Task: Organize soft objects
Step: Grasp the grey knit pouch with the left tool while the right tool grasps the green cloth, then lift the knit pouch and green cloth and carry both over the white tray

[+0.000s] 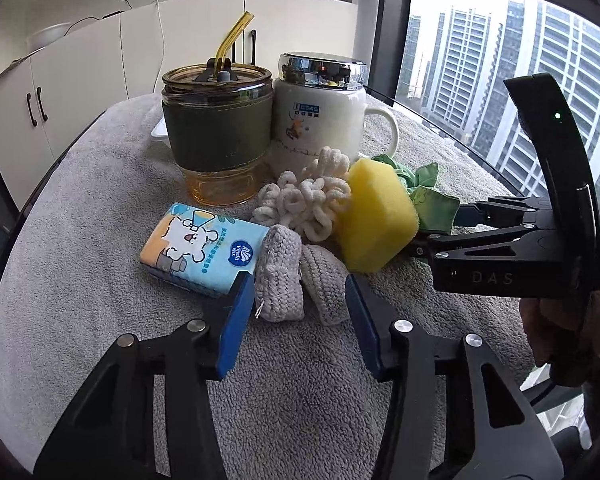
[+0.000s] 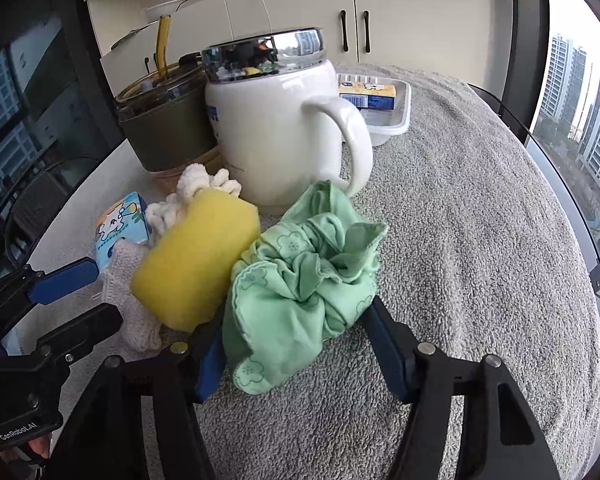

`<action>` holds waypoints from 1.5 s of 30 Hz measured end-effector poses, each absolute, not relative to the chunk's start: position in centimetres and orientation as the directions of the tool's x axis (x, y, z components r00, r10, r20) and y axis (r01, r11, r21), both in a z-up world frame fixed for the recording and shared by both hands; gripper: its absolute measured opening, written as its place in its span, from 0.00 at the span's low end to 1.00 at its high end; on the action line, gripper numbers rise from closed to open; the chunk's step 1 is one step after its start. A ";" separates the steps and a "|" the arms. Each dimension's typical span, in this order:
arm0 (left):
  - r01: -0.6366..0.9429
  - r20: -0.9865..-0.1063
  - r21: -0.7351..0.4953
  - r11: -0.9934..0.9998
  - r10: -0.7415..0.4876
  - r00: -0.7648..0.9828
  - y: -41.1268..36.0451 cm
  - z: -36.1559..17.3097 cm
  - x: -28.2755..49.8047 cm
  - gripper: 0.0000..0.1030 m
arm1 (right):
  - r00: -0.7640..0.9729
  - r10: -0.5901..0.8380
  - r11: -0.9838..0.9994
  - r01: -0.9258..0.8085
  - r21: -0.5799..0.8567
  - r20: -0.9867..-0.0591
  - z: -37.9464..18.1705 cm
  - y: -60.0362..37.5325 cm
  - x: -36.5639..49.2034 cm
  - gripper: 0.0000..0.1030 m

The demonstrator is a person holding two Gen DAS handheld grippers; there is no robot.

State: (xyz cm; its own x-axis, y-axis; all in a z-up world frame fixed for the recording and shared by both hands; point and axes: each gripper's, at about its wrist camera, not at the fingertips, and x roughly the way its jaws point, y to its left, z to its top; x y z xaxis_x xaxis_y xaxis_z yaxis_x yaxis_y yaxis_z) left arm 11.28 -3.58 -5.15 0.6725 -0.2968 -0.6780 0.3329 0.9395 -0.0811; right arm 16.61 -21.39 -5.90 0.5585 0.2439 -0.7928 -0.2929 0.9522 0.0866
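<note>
Green cloth sits between right tool pads, apparently gripped; left tool narrow around knitted pouches, contact unclear. Sorting barely begun.

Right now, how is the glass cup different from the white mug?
The glass cup is see-through amber with a dark green sleeve; the white mug is solid white with a picture. The cup has a yellow straw through its lid; the mug has a shiny metal lid and a side handle. Both stand upright, lidded, side by side on the grey towel.
</note>
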 end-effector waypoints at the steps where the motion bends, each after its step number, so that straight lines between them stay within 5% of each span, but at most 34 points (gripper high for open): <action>1: 0.332 -0.683 -0.087 0.939 -0.299 0.666 -3.5 -5.4 11.4 0.42 | 0.559 0.244 0.952 -0.293 0.087 -0.793 -5.9 -21.5 16.6 0.64; 8: 0.341 -0.672 -0.101 0.935 -0.317 0.669 -2.6 -5.4 11.8 0.27 | 0.560 0.247 0.952 -0.293 0.090 -0.791 -5.9 -21.6 16.6 0.63; 25: 0.295 -0.699 -0.137 0.946 -0.304 0.647 -2.1 -6.3 13.3 0.25 | 0.563 0.239 0.951 -0.300 0.073 -0.791 -6.0 -21.3 16.7 0.61; 35: 0.308 -0.684 -0.187 0.933 -0.349 0.641 -1.9 -6.1 12.8 0.22 | 0.583 0.246 0.949 -0.308 0.069 -0.774 -5.7 -21.4 16.4 0.39; 45: 0.353 -0.656 -0.193 0.916 -0.388 0.648 -2.0 -4.2 10.7 0.21 | 0.606 0.251 0.946 -0.317 0.060 -0.755 -3.9 -22.1 13.9 0.37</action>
